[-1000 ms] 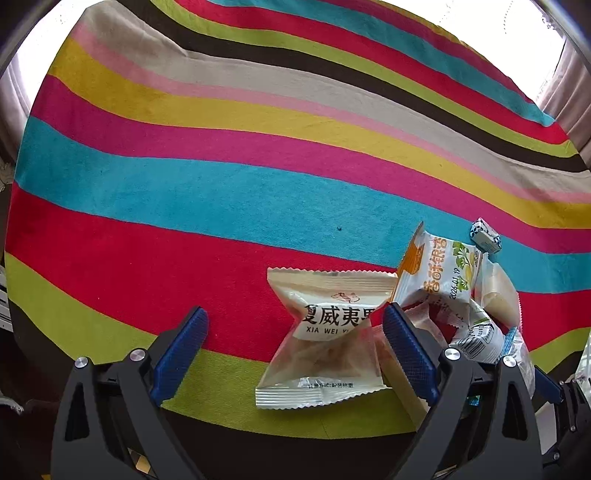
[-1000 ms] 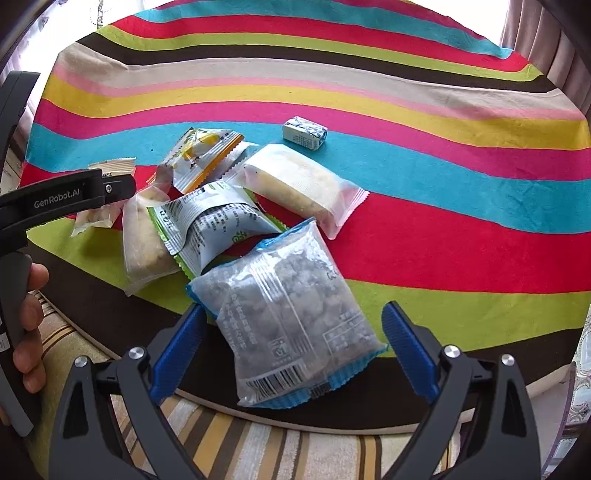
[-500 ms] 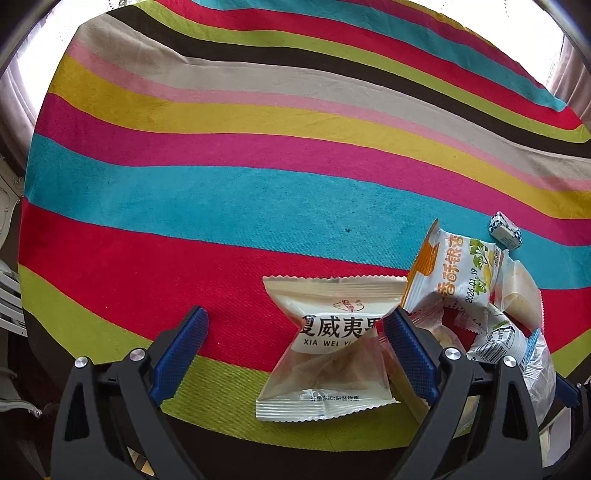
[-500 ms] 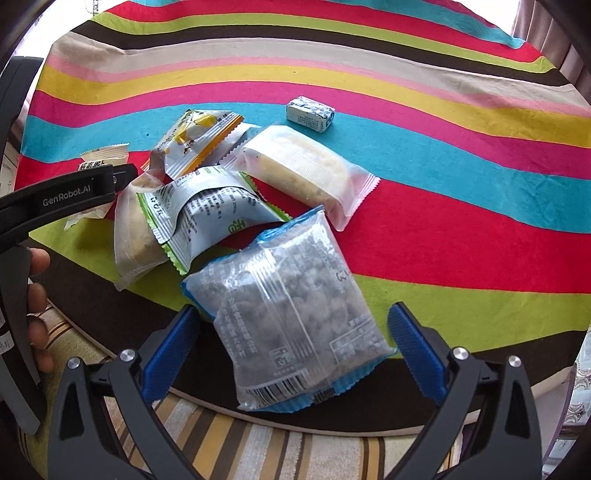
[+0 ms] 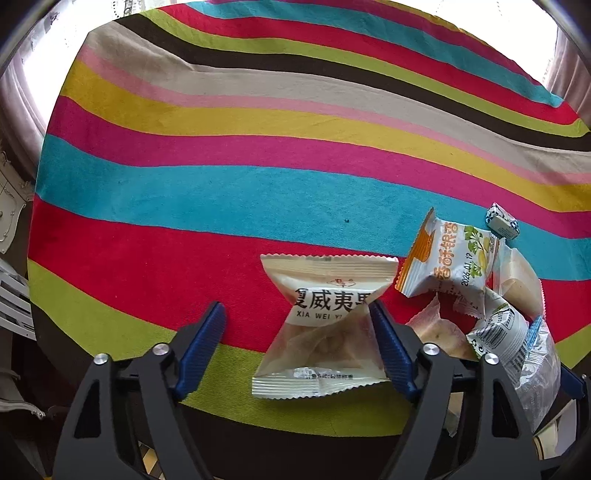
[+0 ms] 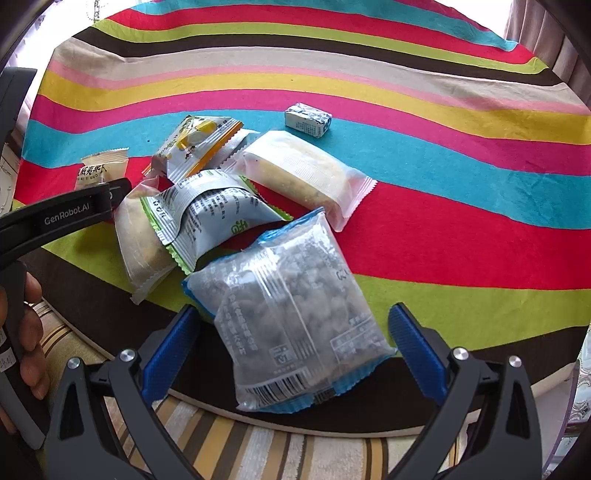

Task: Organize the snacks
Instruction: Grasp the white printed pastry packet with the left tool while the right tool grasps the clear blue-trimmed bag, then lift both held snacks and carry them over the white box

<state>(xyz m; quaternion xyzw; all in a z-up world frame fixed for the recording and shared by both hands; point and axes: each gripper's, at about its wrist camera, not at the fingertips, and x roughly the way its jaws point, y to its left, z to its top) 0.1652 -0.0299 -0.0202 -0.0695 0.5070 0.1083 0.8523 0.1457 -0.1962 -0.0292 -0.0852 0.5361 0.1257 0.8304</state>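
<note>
Seven sealed plastic snack packets counted near the striped counter's [image 5: 258, 192] front edge. Cream pinch-waisted packet [image 5: 325, 325]: left hand-held gripper [image 5: 297, 345] closing, not clamped. Right hand-held gripper [image 6: 295, 345] apart around clear blue-edged packet [image 6: 291, 317].

I see left gripper [image 5: 297, 325] low centre, jaws just closing | beige snack packet [image 5: 325, 325] between them, right pad touching, left pad clear | snack pile [image 5: 480, 295] lower right | striped cloth [image 5: 258, 147].

A home, by the look of it: a striped cloth [image 5: 258, 192] covers the bench, with curtains [image 6: 546, 33] (far right) behind.
</note>
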